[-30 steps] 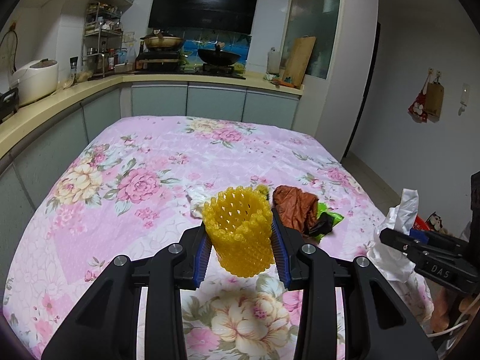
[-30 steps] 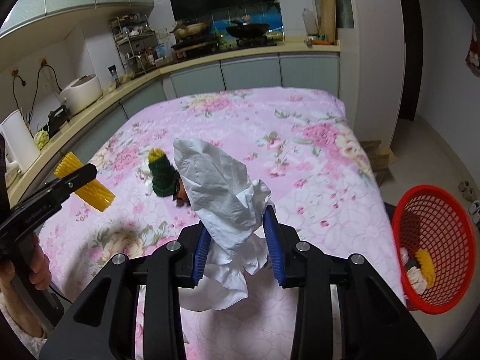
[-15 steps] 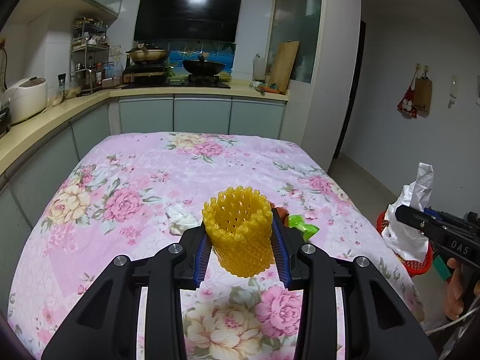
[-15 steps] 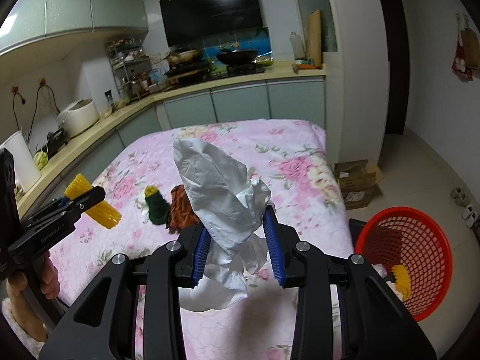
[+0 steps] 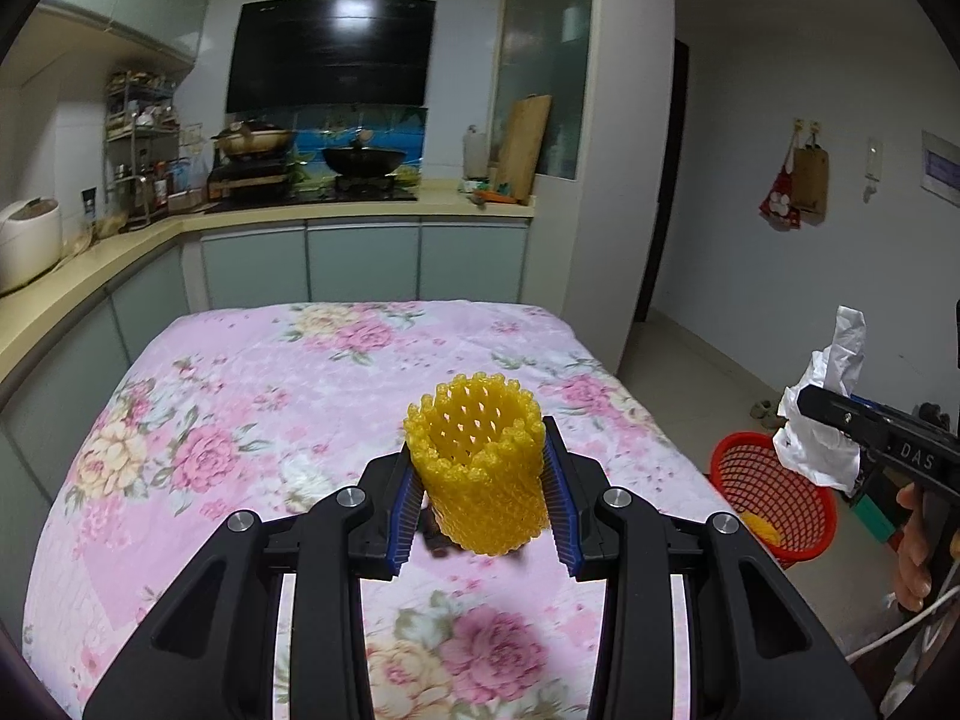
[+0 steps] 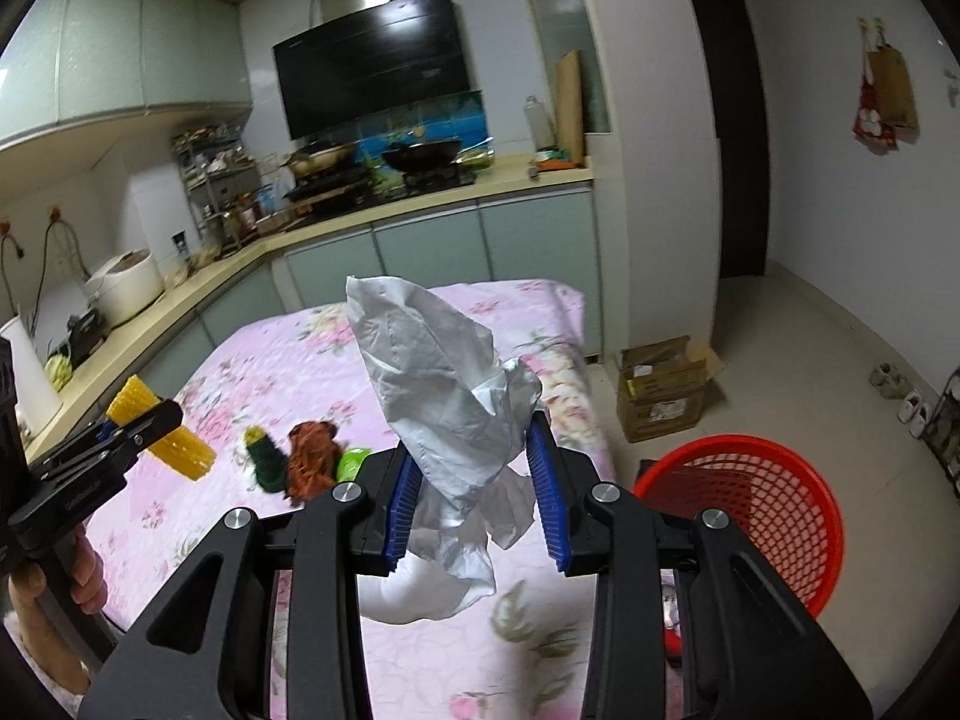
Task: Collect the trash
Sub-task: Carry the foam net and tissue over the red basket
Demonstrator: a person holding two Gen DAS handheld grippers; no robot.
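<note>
While clamping yellow foam net (image 5: 480,468), left hand-held gripper (image 5: 483,495) hovers.

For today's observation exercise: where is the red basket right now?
The red basket stands on the floor just off the floral table's right edge, lower right in both views, near the cardboard box.

Lying ahead of the right jaws and left of them on the pink floral tablecloth (image 6: 288,360): green-and-yellow scrap (image 6: 264,456), brown crumpled scrap (image 6: 309,456), bright green wrapper (image 6: 351,461), all bunched touching together.
</note>
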